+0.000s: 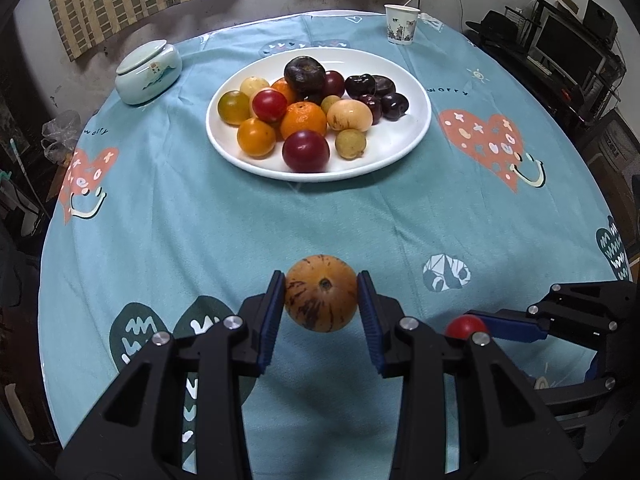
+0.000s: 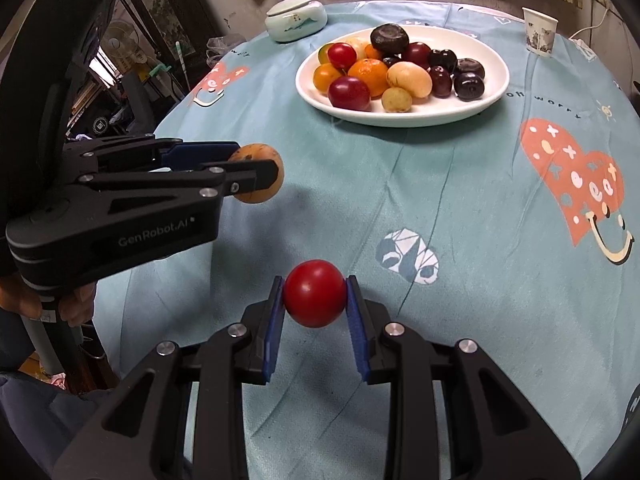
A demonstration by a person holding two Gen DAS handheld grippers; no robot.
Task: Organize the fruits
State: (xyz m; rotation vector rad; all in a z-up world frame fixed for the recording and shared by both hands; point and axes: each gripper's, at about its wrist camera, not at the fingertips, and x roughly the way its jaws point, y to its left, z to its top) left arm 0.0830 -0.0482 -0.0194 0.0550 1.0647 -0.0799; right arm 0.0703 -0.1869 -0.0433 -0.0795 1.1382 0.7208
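Observation:
My left gripper (image 1: 321, 294) is shut on an orange-brown speckled fruit (image 1: 321, 293) and holds it above the tablecloth near the front edge; the fruit shows in the right wrist view (image 2: 258, 173) too. My right gripper (image 2: 315, 299) is shut on a red round fruit (image 2: 315, 299), also held above the cloth; the fruit shows in the left wrist view (image 1: 466, 326) at the lower right. A white plate (image 1: 404, 136) at the far middle of the table holds several fruits: oranges, red plums, dark cherries, yellow ones. The plate also shows in the right wrist view (image 2: 460, 114).
A round table with a teal patterned cloth (image 1: 280, 220). A pale lidded ceramic jar (image 1: 148, 72) stands at the far left. A paper cup (image 1: 401, 24) stands at the far right. Shelves with electronics (image 1: 568, 52) stand beyond the table's right side.

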